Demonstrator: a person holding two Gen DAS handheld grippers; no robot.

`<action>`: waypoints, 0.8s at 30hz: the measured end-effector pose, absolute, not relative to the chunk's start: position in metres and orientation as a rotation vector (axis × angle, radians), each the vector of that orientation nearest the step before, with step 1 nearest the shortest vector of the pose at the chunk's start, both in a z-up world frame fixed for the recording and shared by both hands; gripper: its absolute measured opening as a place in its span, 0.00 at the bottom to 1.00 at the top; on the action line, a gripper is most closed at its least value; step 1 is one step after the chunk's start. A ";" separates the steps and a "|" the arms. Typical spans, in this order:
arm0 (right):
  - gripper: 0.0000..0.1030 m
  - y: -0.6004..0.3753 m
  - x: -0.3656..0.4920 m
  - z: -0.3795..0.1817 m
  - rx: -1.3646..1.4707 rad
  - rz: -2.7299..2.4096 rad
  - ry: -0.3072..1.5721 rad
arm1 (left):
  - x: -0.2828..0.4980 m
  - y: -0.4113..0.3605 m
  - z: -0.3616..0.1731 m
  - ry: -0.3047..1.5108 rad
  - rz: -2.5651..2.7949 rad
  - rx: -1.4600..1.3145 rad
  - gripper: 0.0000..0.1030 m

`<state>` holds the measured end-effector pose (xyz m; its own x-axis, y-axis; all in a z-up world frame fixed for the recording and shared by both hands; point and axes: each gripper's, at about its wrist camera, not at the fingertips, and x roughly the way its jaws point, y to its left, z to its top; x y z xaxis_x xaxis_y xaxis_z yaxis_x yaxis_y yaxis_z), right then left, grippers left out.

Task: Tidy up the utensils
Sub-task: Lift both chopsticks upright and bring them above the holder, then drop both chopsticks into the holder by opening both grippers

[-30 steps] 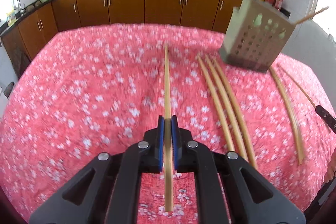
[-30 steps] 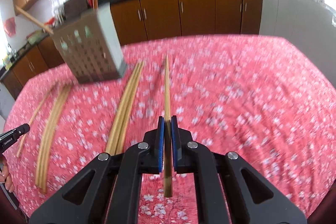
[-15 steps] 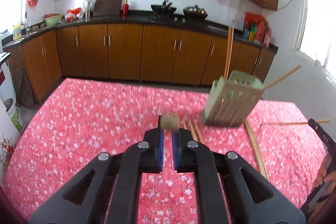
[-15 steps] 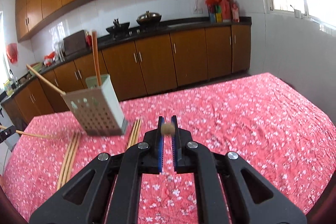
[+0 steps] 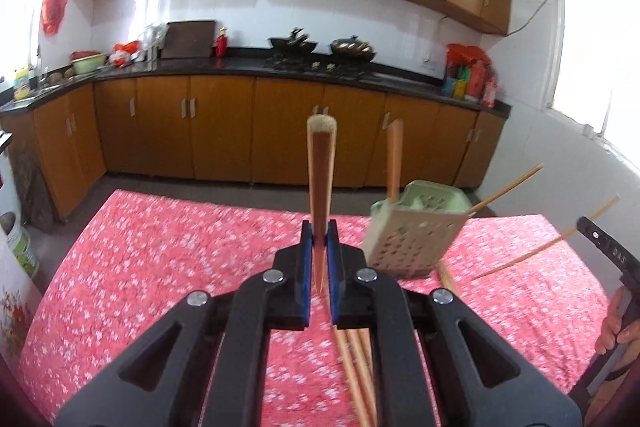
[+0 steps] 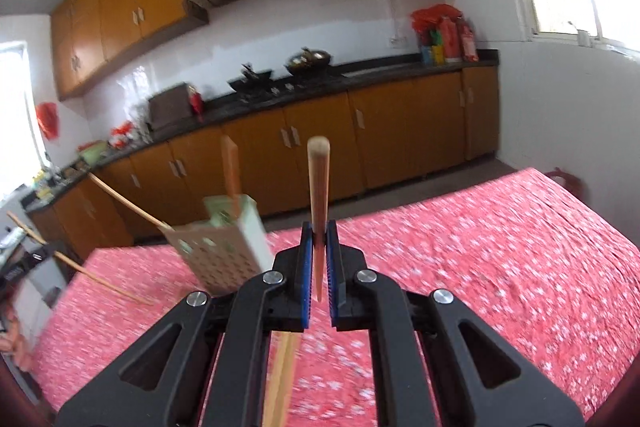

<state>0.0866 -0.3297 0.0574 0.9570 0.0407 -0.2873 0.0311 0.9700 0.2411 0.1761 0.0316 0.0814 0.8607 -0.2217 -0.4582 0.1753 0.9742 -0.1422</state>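
Left tongs (image 5: 319, 259) clamping upright chopstick (image 5: 321, 183), perforated utensil holder (image 5: 416, 233) beside, floral tablecloth (image 5: 160, 251) below

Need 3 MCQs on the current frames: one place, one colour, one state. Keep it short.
1. Seen from the left wrist, the utensil holder stands where relative to the left gripper?
A left B right C behind the camera
2. The tablecloth is
A plain blue B red with white flowers C green check
3. The right gripper is
A open, empty B shut on a chopstick C shut on a spoon

Key: B, the holder sits right of the jaws; B, red floral cloth covers the table; B, a wooden stick stands clamped between the jaws.
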 end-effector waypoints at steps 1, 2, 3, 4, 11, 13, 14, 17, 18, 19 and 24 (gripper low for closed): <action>0.07 -0.328 0.085 0.066 0.255 0.032 0.287 | 0.175 0.028 0.090 0.480 -0.230 -0.099 0.08; 0.07 -0.326 0.084 0.073 0.261 0.056 0.282 | 0.173 0.025 0.097 0.469 -0.251 -0.103 0.08; 0.07 -0.323 0.082 0.082 0.267 0.080 0.273 | 0.170 0.020 0.107 0.451 -0.278 -0.108 0.08; 0.07 -0.321 0.081 0.091 0.271 0.104 0.261 | 0.168 0.017 0.114 0.438 -0.294 -0.109 0.08; 0.07 -0.305 0.081 0.129 0.257 0.152 0.162 | 0.170 -0.011 0.158 0.337 -0.352 -0.115 0.08; 0.07 -0.301 0.089 0.134 0.252 0.144 0.137 | 0.178 -0.020 0.165 0.314 -0.351 -0.122 0.08; 0.07 -0.299 0.092 0.135 0.252 0.143 0.132 | 0.182 -0.024 0.167 0.306 -0.348 -0.122 0.08; 0.07 -0.293 0.109 0.134 0.241 0.131 0.130 | 0.201 -0.038 0.170 0.294 -0.337 -0.113 0.08; 0.07 -0.290 0.116 0.132 0.232 0.123 0.134 | 0.207 -0.041 0.169 0.297 -0.336 -0.111 0.08; 0.07 -0.288 0.125 0.129 0.225 0.115 0.147 | 0.216 -0.046 0.166 0.311 -0.334 -0.106 0.08; 0.07 -0.288 0.158 0.108 0.252 0.114 0.235 | 0.247 -0.057 0.144 0.395 -0.331 -0.107 0.08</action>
<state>0.1584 -0.2882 0.1079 0.9662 0.1408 -0.2160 -0.0823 0.9623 0.2593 0.2475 -0.0573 0.1439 0.8701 -0.3368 -0.3597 0.2956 0.9408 -0.1660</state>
